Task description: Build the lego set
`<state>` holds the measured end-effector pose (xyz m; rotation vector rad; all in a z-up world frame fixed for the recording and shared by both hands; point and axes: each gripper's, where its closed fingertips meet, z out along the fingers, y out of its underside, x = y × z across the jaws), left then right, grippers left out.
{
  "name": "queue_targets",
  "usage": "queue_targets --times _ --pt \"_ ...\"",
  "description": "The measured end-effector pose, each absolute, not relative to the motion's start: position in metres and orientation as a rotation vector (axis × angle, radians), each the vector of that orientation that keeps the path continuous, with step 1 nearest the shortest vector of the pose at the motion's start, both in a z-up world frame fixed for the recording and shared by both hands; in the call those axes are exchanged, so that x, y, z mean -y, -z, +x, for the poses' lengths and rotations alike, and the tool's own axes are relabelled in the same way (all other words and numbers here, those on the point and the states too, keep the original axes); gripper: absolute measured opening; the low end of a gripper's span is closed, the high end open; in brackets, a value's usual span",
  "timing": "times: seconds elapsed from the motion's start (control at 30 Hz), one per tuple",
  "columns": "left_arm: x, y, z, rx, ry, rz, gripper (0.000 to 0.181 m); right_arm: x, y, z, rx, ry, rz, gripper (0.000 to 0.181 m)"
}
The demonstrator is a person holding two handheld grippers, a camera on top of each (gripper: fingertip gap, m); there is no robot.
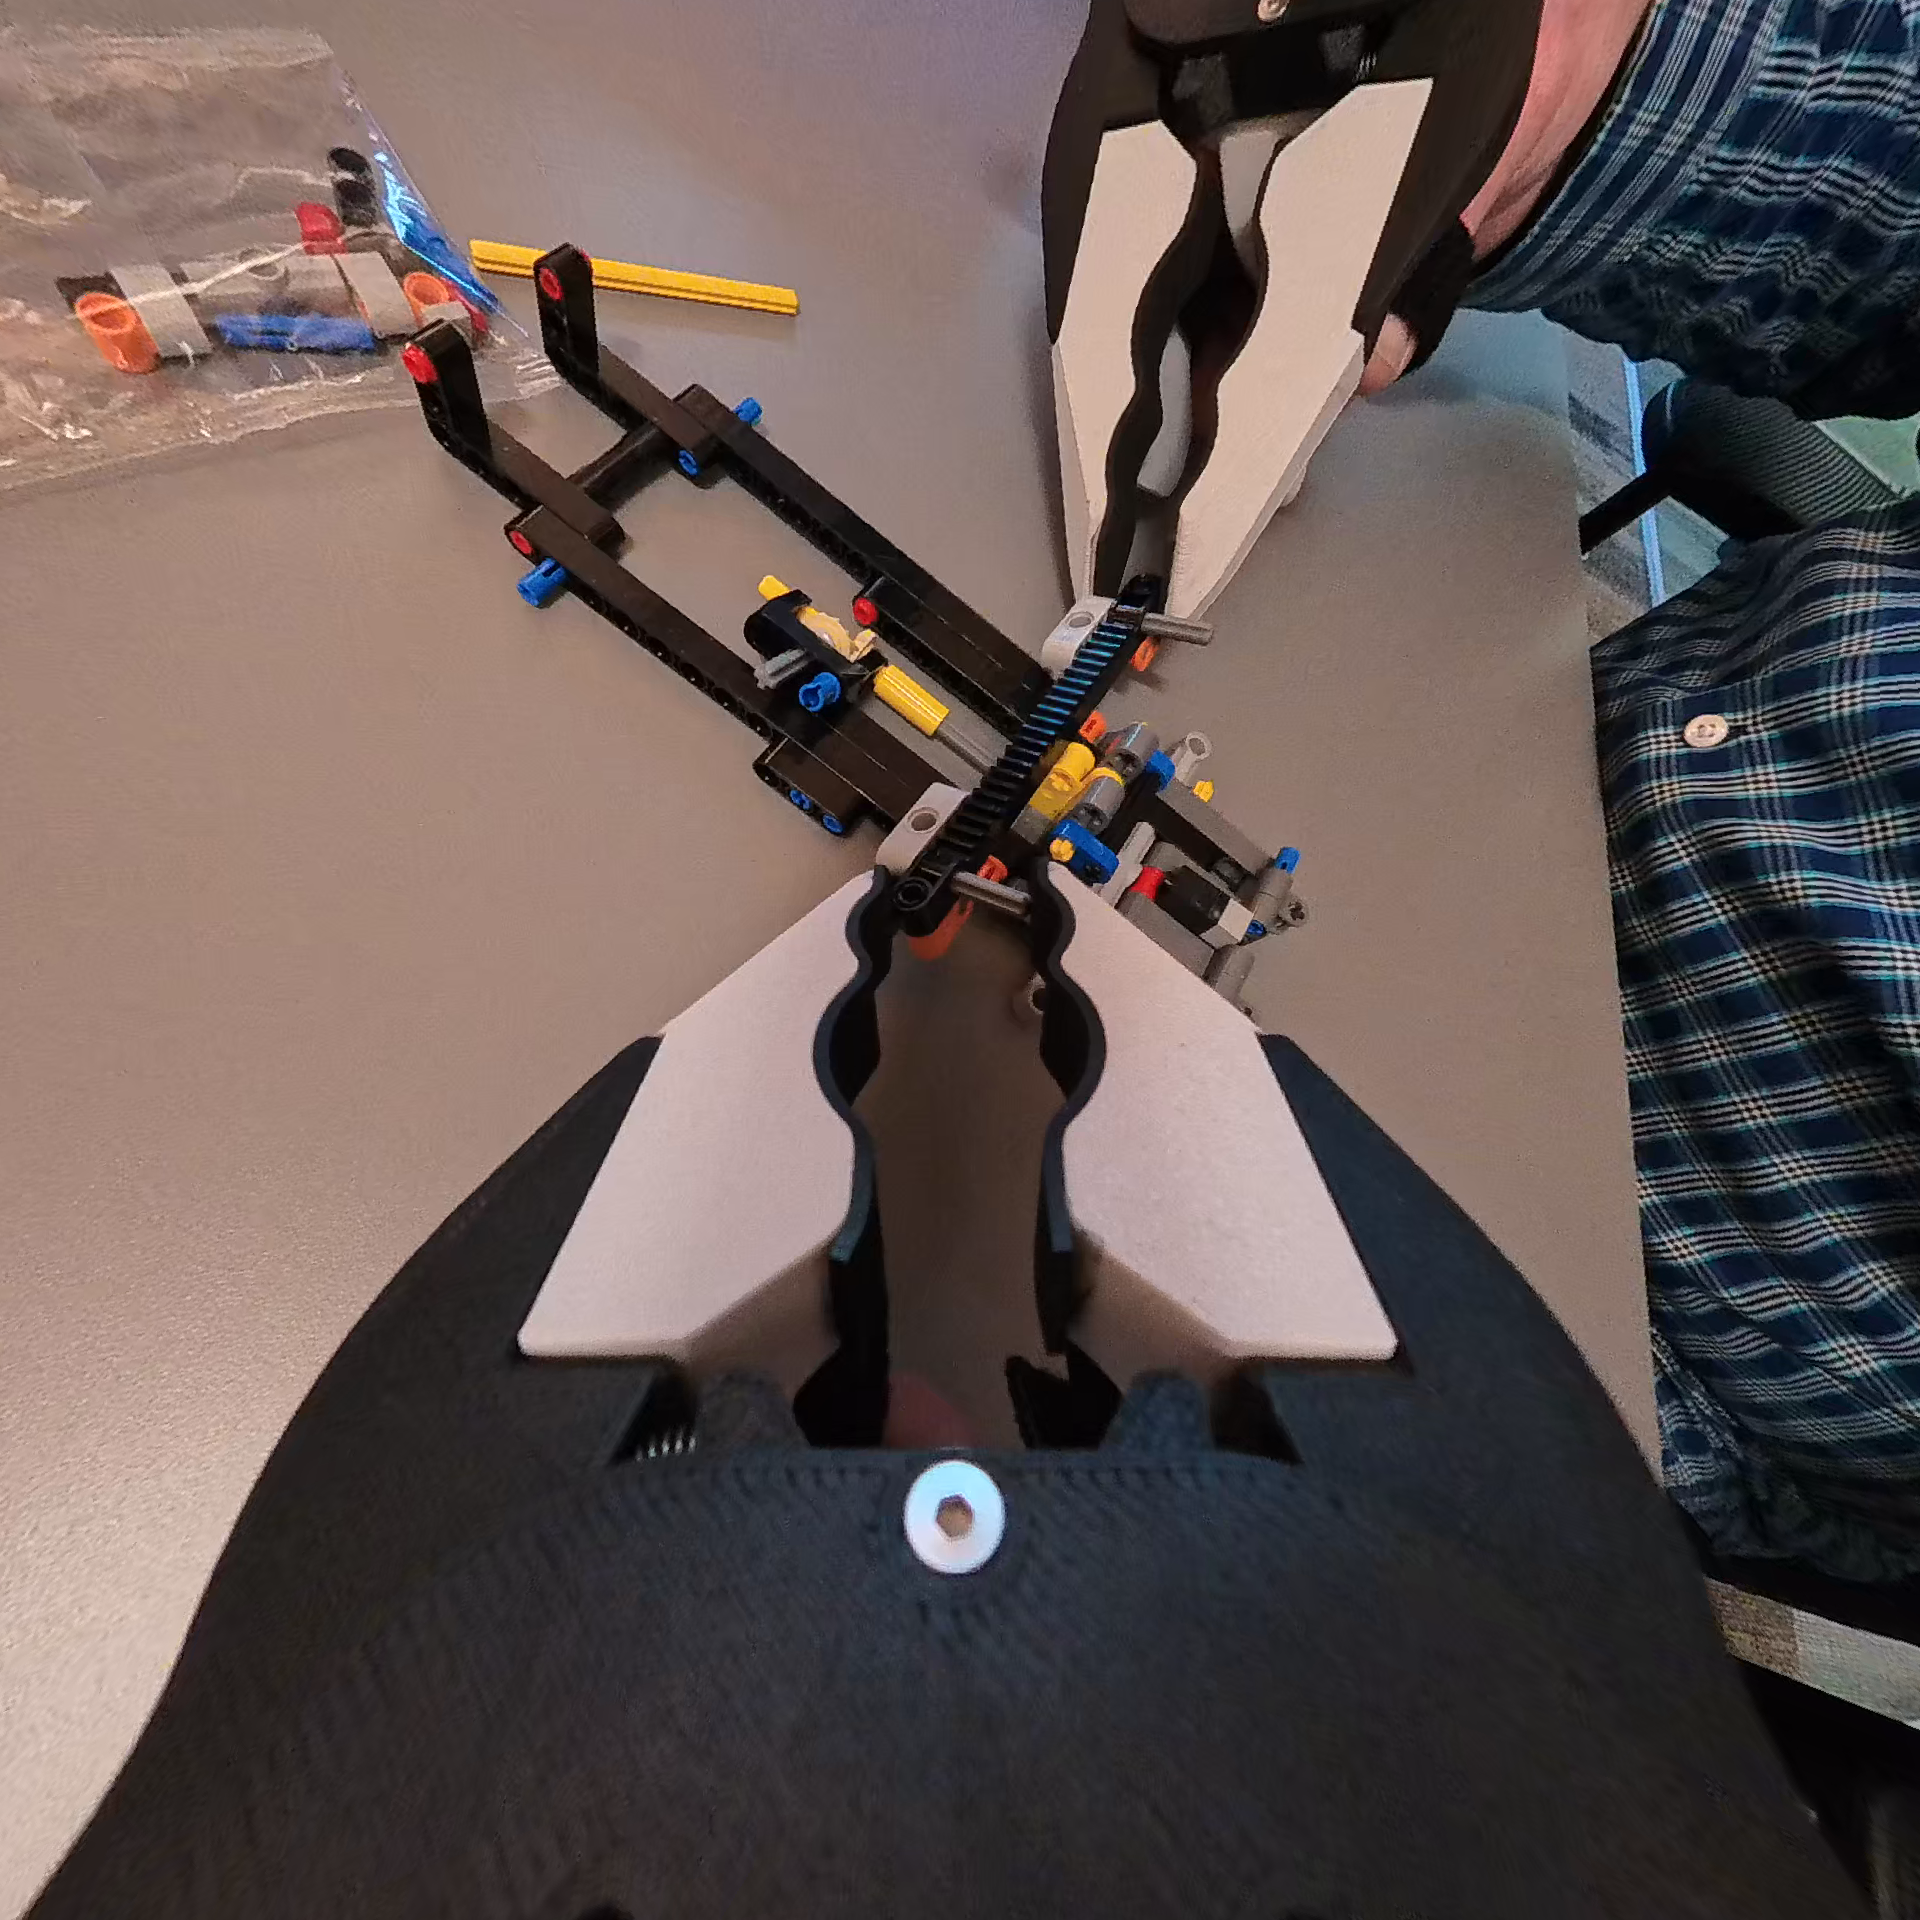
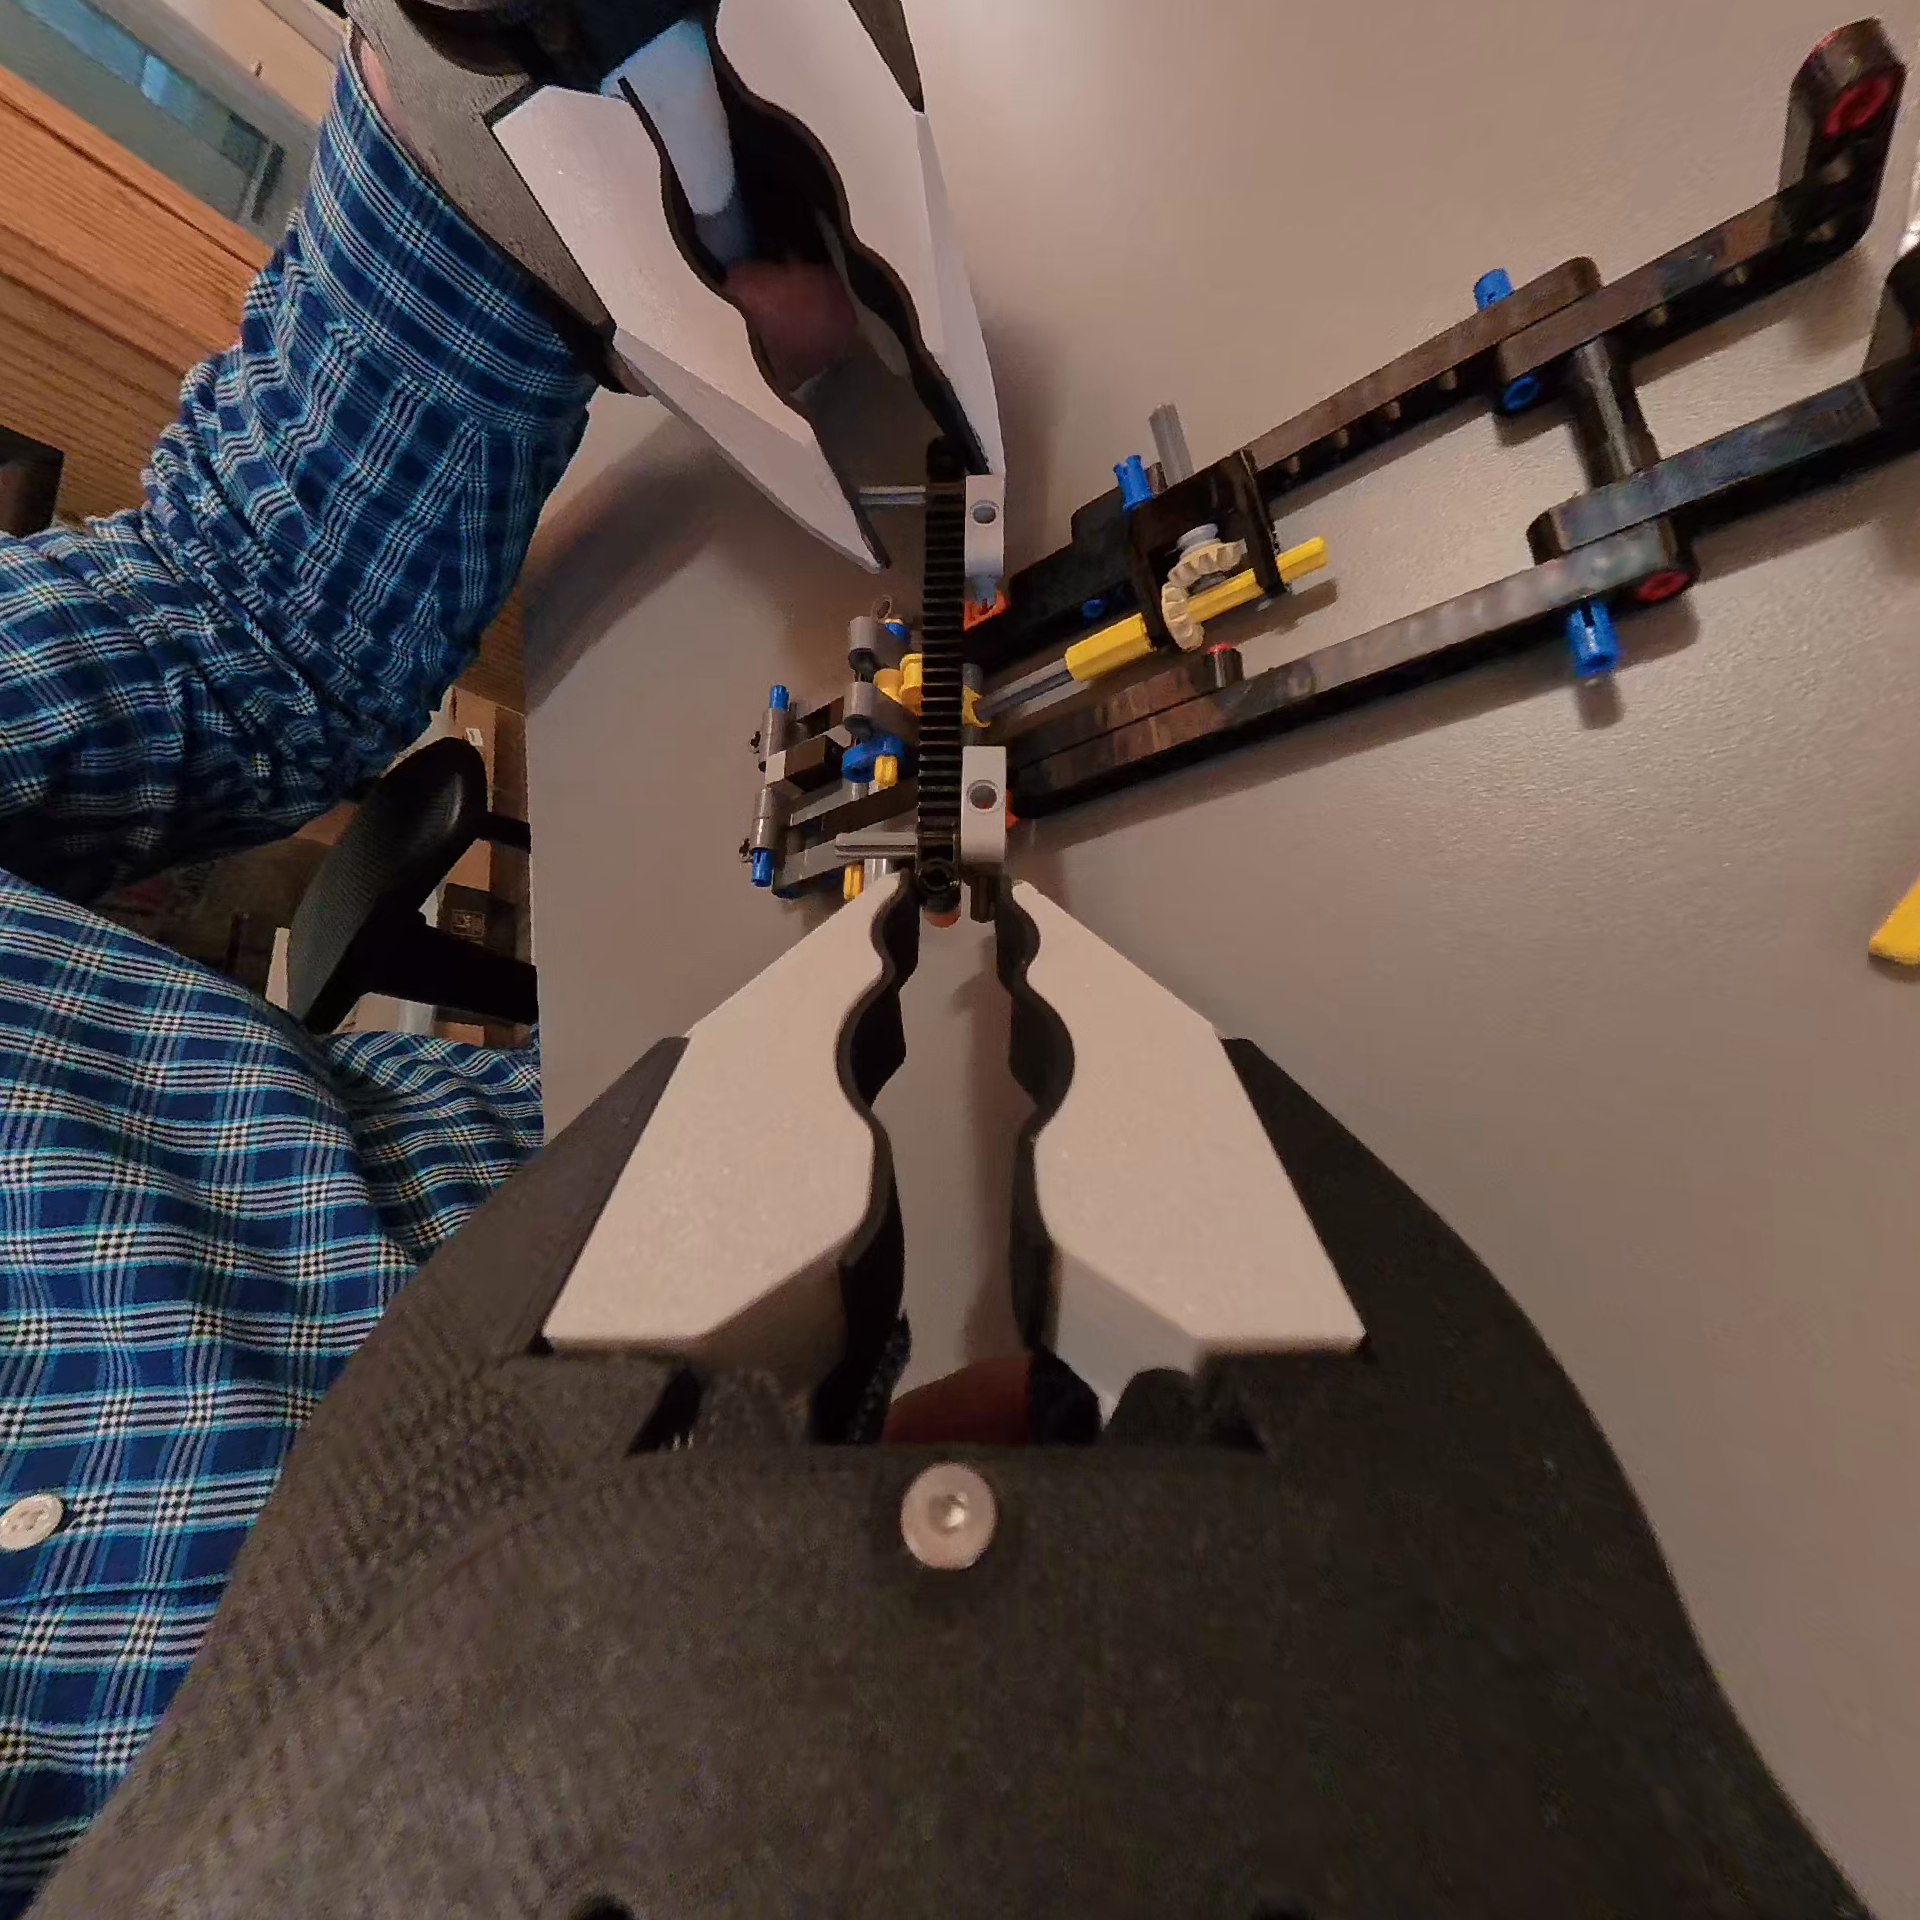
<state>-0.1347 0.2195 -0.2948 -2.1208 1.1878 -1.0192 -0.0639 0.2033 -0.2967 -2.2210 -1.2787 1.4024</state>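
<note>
A clear plastic bag (image 1: pixel 208 281) holds small orange, blue, red and grey lego pieces. The left gripper (image 1: pixel 961 899) and right gripper (image 2: pixel 951 899) each pinch one end of the black toothed bar (image 1: pixel 1023 753).

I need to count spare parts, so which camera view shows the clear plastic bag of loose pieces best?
The left wrist view: the plastic bag lies whole at upper left, with orange, blue, red and grey pieces visible. The right wrist view doesn't show it.

I note a grey bench (image 1: pixel 260 935) beneath my claws. Right of the left claw I see a plaid shirt (image 1: pixel 1766 1039) and, beyond the bench edge, a black mesh chair (image 2: pixel 384 883).
</note>
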Motion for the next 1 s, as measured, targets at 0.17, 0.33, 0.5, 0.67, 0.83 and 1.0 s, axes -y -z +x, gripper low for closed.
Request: queue_targets --times 0.17,0.33,0.5,0.67,0.83,1.0 --pt "-0.2192 0.2952 -0.1345 -1.185 1.021 -2.116 0.024 -0.2028 0.2977 -0.0640 1.288 -1.393 -2.224 0.012" --pt "-0.2189 0.2956 -0.1345 -1.183 1.010 -2.111 0.024 -0.2028 0.2984 -0.0642 1.312 -1.342 -2.206 0.011" --pt "-0.2176 0.2952 -0.1340 -1.193 0.964 -2.087 0.024 -0.2020 0.3005 -0.0637 1.370 -1.237 -2.174 0.011" --pt "-0.2166 0.2956 -0.1343 -1.199 0.909 -2.066 0.024 -0.2014 0.3017 -0.0641 1.405 -1.159 -2.139 0.011" --pt "-0.2164 0.2953 -0.1345 -1.203 0.881 -2.048 0.024 -0.2009 0.3021 -0.0645 1.428 -1.102 -2.109 0.011" --pt "-0.2128 0.2964 -0.1362 -1.218 0.864 -2.047 0.024 -0.1996 0.3022 -0.0656 1.443 -1.066 -2.087 0.011"
